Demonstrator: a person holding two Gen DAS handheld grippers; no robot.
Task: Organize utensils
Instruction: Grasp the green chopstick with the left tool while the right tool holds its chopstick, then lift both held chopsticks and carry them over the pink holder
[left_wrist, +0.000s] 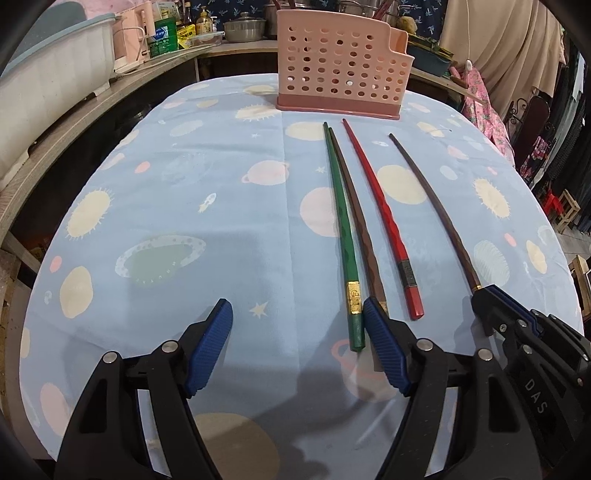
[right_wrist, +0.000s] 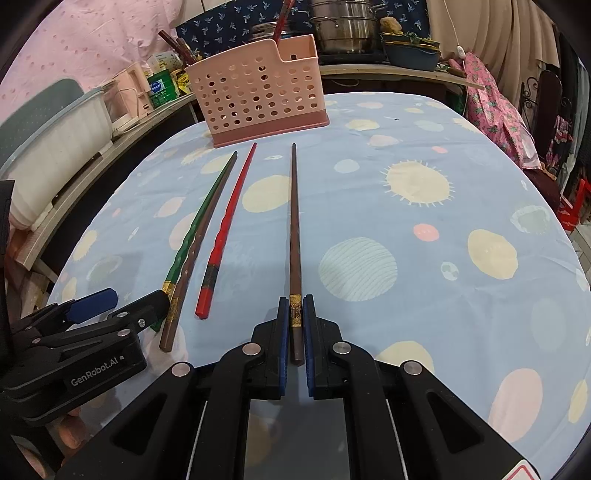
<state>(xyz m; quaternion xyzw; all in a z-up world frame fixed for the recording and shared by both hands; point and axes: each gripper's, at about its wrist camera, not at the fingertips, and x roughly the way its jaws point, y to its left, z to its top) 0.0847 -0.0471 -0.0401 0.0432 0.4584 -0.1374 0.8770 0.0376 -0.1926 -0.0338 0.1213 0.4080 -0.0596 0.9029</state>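
Note:
A pink perforated utensil holder (left_wrist: 338, 64) (right_wrist: 258, 96) stands at the far side of the table. Four chopsticks lie lengthwise in front of it: green (left_wrist: 341, 232) (right_wrist: 195, 225), brown (left_wrist: 356, 221) (right_wrist: 199, 251), red (left_wrist: 380, 218) (right_wrist: 229, 229), and a dark brown one (left_wrist: 432, 206) (right_wrist: 295, 229) apart on the right. My right gripper (right_wrist: 296, 306) (left_wrist: 484, 299) is shut on the dark brown chopstick's thick end, low at the cloth. My left gripper (left_wrist: 297, 314) (right_wrist: 125, 299) is open and empty, just left of the green and brown chopsticks' thick ends.
The table wears a light blue planet-print cloth (left_wrist: 184, 184) (right_wrist: 406, 221). A wooden shelf (left_wrist: 74, 110) runs along the left with a white bin, bottles and pots. Pots and clothes stand behind and to the right of the table.

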